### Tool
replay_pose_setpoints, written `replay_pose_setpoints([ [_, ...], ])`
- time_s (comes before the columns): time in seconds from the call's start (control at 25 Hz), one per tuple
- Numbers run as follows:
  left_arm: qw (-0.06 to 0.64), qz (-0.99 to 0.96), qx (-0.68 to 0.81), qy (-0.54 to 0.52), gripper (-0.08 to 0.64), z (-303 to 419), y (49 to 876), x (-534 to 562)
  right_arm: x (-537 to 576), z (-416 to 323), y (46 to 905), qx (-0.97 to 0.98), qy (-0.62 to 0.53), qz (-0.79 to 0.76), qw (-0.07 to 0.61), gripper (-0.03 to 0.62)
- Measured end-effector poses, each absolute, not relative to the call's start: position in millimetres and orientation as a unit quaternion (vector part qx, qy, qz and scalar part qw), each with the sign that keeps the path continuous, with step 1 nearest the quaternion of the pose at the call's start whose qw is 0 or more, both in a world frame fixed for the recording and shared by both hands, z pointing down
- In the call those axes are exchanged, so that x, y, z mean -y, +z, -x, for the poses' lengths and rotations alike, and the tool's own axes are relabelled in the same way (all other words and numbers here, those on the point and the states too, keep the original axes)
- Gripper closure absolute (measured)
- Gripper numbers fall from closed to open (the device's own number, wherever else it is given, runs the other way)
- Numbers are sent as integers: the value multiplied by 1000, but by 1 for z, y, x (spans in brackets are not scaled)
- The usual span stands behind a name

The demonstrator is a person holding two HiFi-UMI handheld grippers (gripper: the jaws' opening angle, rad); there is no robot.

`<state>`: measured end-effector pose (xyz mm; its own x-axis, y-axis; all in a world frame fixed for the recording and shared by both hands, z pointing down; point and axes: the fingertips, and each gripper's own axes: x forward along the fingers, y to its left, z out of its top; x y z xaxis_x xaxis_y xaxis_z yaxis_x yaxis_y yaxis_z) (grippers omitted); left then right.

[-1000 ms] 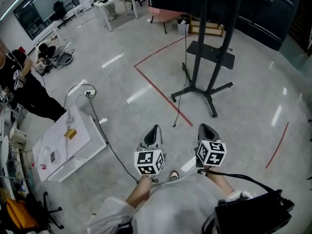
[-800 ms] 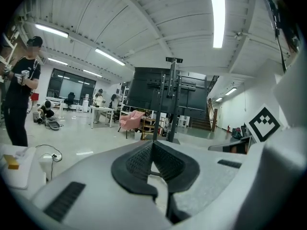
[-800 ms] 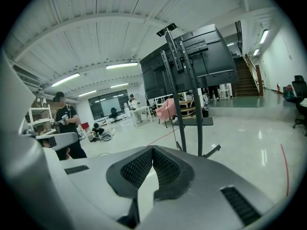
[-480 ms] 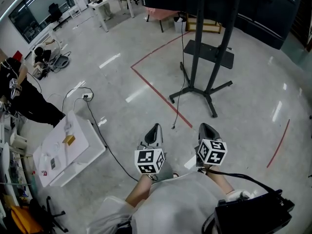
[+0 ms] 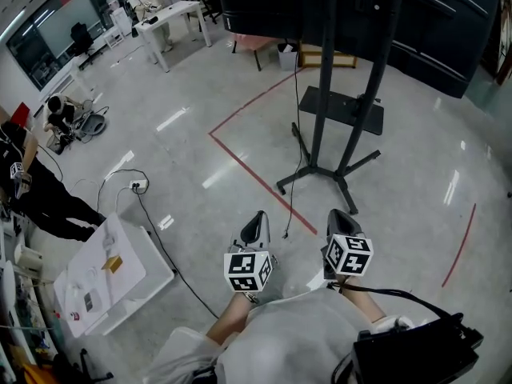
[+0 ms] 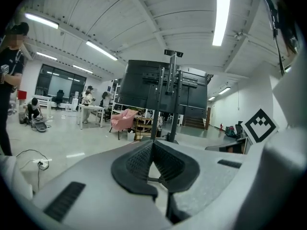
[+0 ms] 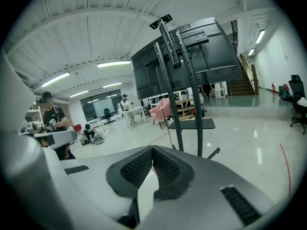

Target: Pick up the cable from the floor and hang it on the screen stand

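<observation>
The black screen stand (image 5: 324,94) rises ahead on a splayed base, carrying a dark screen (image 5: 264,2). A thin black cable (image 5: 293,158) hangs down from the screen, and its end lies on the floor (image 5: 286,231) just ahead of my grippers. My left gripper (image 5: 258,217) and right gripper (image 5: 337,214) are held side by side above the floor, both shut with nothing between them. In the left gripper view the stand (image 6: 168,102) stands beyond the shut left gripper (image 6: 152,143). In the right gripper view the stand (image 7: 178,99) is beyond the shut right gripper (image 7: 152,149).
A second black cable (image 5: 164,250) runs from a power strip (image 5: 136,186) across the floor to my left. A low white table (image 5: 108,266) sits at lower left, near a person in black (image 5: 36,194). Red tape (image 5: 252,162) marks the floor. A black case (image 5: 416,350) hangs at my right.
The view has moved forward, so the screen stand and the cable end are nearer. Both grippers stayed shut and side by side.
</observation>
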<state>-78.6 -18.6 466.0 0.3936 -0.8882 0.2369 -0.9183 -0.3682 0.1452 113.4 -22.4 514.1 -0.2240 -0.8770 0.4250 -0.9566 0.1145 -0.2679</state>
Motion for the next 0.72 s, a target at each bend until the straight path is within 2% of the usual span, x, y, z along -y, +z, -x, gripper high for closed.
replay_pose_setpoints([
  [0.72, 129, -852, 504, 53, 557, 99, 462, 197, 186, -80, 501, 723, 236, -646, 67, 574],
])
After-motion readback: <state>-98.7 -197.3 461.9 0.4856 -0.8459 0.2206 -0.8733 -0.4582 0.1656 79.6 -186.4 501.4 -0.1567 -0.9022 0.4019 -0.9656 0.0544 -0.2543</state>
